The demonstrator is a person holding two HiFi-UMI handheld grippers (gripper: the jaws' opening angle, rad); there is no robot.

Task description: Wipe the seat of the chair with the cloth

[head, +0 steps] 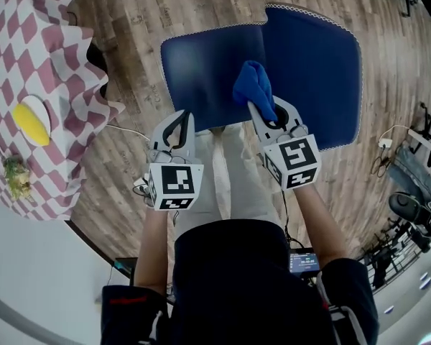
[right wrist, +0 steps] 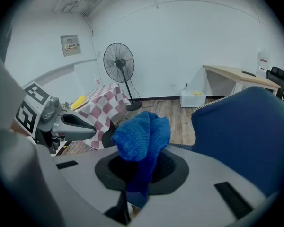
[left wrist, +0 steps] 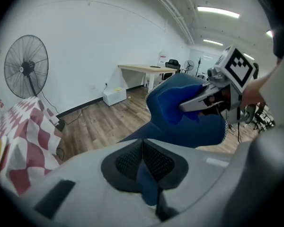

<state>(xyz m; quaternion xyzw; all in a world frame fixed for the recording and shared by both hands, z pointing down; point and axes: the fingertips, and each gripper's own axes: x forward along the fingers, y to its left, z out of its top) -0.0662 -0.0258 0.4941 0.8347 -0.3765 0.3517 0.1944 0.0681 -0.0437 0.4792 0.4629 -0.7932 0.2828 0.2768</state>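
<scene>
While the right gripper [head: 271, 117] sits over the chair, its jaws are clamped on the blue cloth [head: 253, 86]. The cloth is bunched into a lump that sticks up past the fingertips, with a tail hanging down between the pads. From the head view the cloth is over the inner edge of the seat [head: 201, 70], right at the line where it meets the backrest [head: 316, 70]. Can't tell whether the cloth touches the seat; in the left gripper view it looks lifted, in front of the backrest.

Left gripper [head: 178, 115]: jaws together, nothing pinched. Its tip is over the near edge of the seat, toward the left corner, well apart from the cloth. Both grippers point away from the person, roughly parallel, with the right one further forward.

Chair is dark blue with white stitching along the edge. The seat is on the left in the head view and the backrest stands upright on the right.

Surroundings:
- Wood plank floor [head: 144, 13] under the chair.
- Table with a red-and-white checked tablecloth [head: 36, 85] to the left, with a yellow object [head: 30, 124] on it.
- Pedestal fan [right wrist: 119, 63] against the white wall, next to the table.
- Light wood desk [right wrist: 236, 74] further back, behind the backrest.
</scene>
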